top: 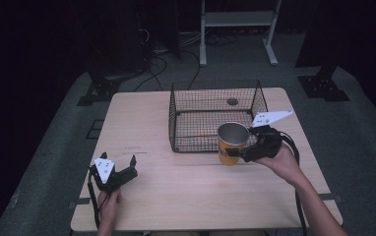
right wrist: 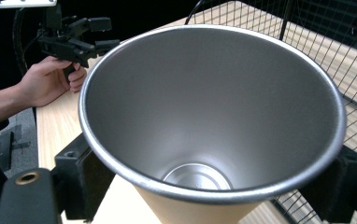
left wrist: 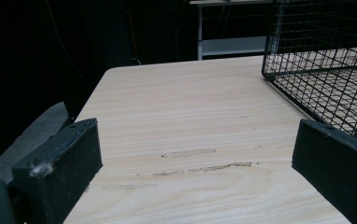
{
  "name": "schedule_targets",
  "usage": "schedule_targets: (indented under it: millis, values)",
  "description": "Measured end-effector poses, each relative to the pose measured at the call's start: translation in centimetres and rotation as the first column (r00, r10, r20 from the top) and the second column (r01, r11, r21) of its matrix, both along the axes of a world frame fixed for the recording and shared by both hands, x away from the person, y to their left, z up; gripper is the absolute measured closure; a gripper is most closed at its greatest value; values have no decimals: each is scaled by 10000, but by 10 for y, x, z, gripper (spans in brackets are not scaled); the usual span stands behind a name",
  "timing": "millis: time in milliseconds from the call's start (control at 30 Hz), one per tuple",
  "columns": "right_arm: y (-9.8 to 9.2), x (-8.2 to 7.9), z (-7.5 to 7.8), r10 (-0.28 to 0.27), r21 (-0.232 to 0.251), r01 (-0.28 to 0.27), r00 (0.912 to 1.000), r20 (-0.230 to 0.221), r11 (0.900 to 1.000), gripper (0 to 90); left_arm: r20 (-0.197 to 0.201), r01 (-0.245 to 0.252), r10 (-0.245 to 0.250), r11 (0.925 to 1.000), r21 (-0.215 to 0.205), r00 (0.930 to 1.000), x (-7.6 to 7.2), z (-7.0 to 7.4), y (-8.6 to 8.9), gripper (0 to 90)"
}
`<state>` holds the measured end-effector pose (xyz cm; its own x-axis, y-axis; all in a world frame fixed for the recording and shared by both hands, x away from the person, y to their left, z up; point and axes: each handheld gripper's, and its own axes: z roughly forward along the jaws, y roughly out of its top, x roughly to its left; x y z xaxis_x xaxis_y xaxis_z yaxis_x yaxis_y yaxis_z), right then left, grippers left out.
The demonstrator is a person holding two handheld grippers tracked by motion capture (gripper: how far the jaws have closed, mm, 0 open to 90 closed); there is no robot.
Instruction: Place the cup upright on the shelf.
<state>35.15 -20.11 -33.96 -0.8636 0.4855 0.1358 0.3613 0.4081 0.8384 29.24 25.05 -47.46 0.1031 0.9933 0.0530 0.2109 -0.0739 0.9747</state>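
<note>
- The wooden bench (top: 186, 191) carries the work; at its 12 o'clock end stands a black wire basket (top: 210, 93), open at the top, with nothing to be seen inside it but bare mesh and the bench surface beneath.
- The steel tumbler (top: 232, 143) sits at the basket's 5 o'clock corner, just outside the near wall and seemingly against the mesh. It is upright, and from the high view it looks lifted a little off the bench, though that is hard to tell.
- Its look: a tapered cup with a yellow-orange outside, a brushed silver inside and a rolled rim; the right gripper view looks straight down into it and it is empty, its round bottom (right wrist: 196, 176) bare.
- The right tool (top: 247, 147) has the tumbler clamped, 1 jaw on either side of the wall just under the rim.
- The left tool (top: 127, 169) rests at the bench's 8 o'clock, well apart from the cup, its jaws spread wide with bare wood between them.
- Step in hand, as I judge it: carrying the cup to the basket.
- Next move calls for a lift high enough that the cup's base clears the near wall, then travel toward 12 o'clock and a level lowering before the jaws part; too low and the base catches the wire.
</note>
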Motion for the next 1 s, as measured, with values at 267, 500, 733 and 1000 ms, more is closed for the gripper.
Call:
schedule_targets:
  millis: [267,500,733,1000]
  values:
    - [10,20,24,100,-240,-94,9997,235,9997,148,-6,-1,1,10000,9,10000,0,0,0,8]
    - [18,37,36,110,-355,-103,9997,206,9993,148,2,11,-11,10000,-8,10000,0,0,0,8]
    - [26,59,45,3,-564,6,9999,148,9984,148,-6,0,0,10000,-9,10000,0,0,0,8]
    - [39,85,46,-190,-634,185,9998,-70,9978,148,2,10,-10,10000,-19,10000,0,0,1,8]
